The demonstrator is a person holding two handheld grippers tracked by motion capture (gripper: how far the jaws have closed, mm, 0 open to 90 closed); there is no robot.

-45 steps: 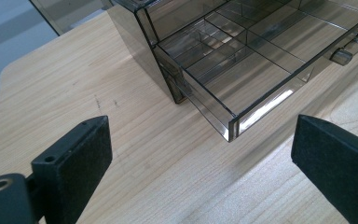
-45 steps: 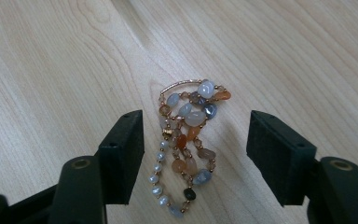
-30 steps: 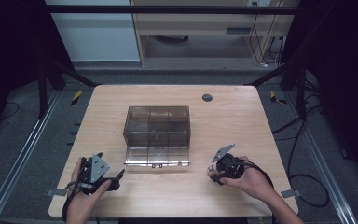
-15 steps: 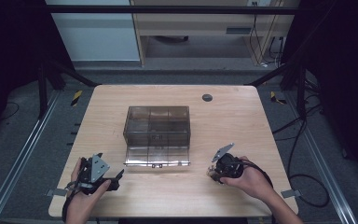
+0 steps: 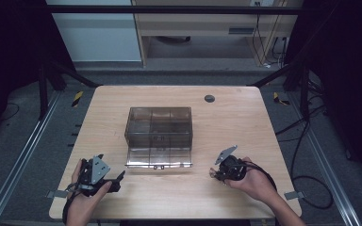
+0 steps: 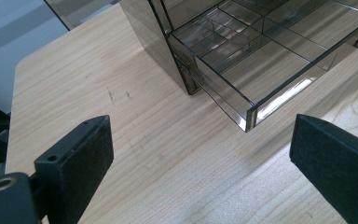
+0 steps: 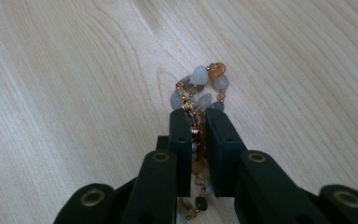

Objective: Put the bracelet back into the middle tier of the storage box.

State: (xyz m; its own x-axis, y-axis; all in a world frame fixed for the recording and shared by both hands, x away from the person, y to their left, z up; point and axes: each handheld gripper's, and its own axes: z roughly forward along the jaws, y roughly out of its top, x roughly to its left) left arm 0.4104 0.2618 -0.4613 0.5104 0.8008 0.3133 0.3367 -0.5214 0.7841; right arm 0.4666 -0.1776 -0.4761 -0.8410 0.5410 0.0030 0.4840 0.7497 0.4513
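The right gripper [image 7: 196,114] is closed on a beaded bracelet [image 7: 200,86], its jaws pinching the strand between them; a loop of pale and orange beads lies just ahead of the jaw tips on the wooden counter [image 7: 65,93]. The left gripper [image 6: 200,149] is wide open and holds nothing. Just ahead of it, a smoked clear drawer organizer [image 6: 186,56] stands with its divided drawer [image 6: 265,65] pulled out.

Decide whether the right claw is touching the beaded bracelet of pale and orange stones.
Touching: in the right gripper view the right claw is shut on the beaded bracelet, strand pinched between its jaws.
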